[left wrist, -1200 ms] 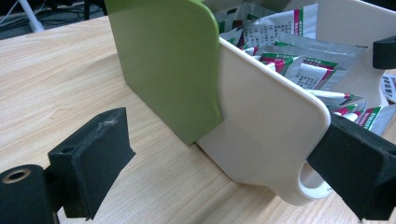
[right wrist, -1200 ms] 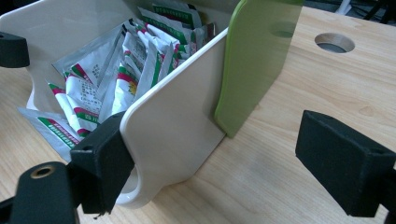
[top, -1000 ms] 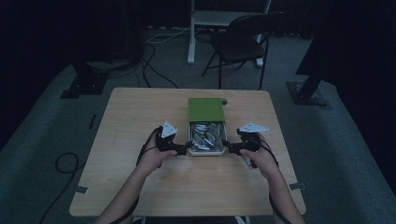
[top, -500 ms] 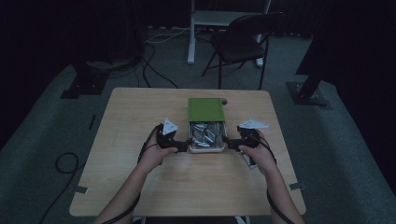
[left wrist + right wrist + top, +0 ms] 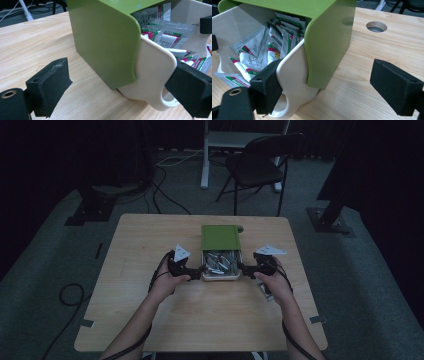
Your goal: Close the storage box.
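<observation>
White drawer (image 5: pixel 220 276) pulled partway out toward the near side from green case (image 5: pixel 220 237), at table (image 5: pixel 150 245) centre. Foil packets (image 5: pixel 220 262) piled loosely in drawer. Left gripper (image 5: pixel 196 269) at drawer's left near corner, jaws spread: one inside the drawer wall, one outside, clear of it. Right gripper (image 5: pixel 244 268) mirrored at right near corner, jaws likewise spread astride the wall. Round hole (image 5: pixel 376 26) in tabletop just beyond case.

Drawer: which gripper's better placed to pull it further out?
Roughly even, slight edge right. The right gripper has one jaw against the cream drawer handle ear; the left gripper mirrors it, both open.
</observation>
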